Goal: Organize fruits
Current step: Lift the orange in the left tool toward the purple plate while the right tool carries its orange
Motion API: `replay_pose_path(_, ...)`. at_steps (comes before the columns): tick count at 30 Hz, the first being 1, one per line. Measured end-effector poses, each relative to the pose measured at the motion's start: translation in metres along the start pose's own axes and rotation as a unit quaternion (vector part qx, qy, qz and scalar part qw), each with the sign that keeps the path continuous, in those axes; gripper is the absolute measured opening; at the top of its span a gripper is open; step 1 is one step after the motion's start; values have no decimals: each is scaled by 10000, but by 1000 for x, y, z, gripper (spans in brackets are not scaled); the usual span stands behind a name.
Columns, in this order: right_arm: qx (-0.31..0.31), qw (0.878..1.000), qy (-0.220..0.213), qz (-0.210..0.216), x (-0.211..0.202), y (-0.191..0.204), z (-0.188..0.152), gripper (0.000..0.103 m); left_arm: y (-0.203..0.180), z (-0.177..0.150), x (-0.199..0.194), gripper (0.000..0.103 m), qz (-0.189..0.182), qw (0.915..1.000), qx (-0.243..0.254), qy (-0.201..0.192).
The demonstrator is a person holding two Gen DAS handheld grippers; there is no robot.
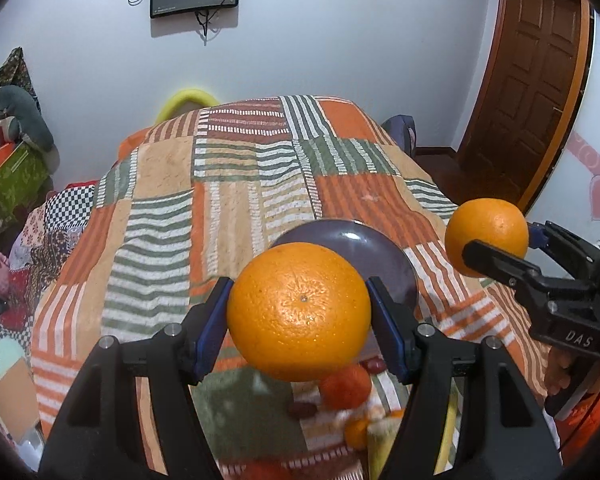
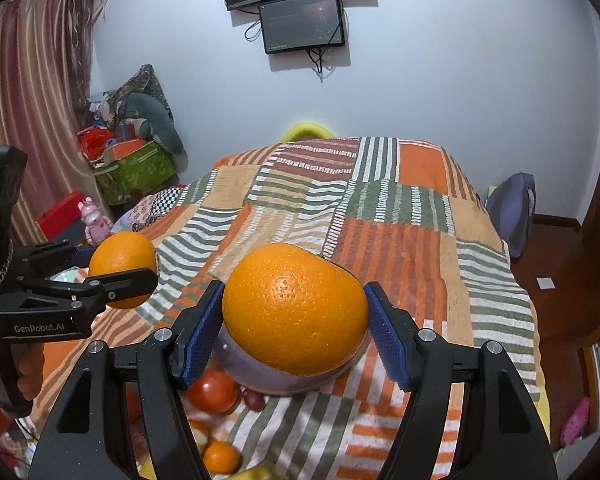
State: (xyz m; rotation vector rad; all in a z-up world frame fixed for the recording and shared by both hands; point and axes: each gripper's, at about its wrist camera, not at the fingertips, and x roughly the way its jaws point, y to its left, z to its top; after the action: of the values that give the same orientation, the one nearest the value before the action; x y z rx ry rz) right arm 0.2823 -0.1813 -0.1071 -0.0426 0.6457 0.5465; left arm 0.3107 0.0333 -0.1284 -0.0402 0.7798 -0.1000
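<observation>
I am working over a bed point(image 1: 228, 200) that is wearing a patchwork blanket point(image 2: 400, 248) of orange, green and tan stripes. A grey bowl point(image 1: 352, 240) is sitting on the blanket, near its front edge.

My left claw point(image 1: 300, 316) is gripping an orange point(image 1: 300, 312), its blue pads point(image 1: 214, 320) pressing on both sides, and is holding it off the blanket, in front of the bowl from this camera. My right claw point(image 2: 296, 320) is clamping a second orange point(image 2: 296, 312) the same way; from its own camera that fruit is hanging in front of the bowl and hiding most of it, with only the lower wall showing beneath. From the left camera the right claw is reaching in from the right, its orange up off the blanket, right of the bowl and apart from it.

Smaller fruit is lying on the blanket near the bowl's front: a red tomato point(image 2: 212, 390), a small tangerine point(image 2: 220, 456), and what I am taking for dark red dates point(image 1: 302, 410), though they are blurring at this range.
</observation>
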Motion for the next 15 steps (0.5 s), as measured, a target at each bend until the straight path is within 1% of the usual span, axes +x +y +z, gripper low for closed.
replay_pose_path(7, -24, 10000, 65, -60, 24, -9, 7, 66, 1, 23, 35, 66, -64, 10000, 4, 71)
replay_pose_path(11, 3, 9998, 167, -109, 42, -15, 9, 66, 6, 32, 58, 66, 77, 9999, -8, 151)
replay_pose_path(15, 24, 9996, 254, -146, 55, -21, 8, 66, 13, 37, 83, 66, 99, 9995, -80, 294)
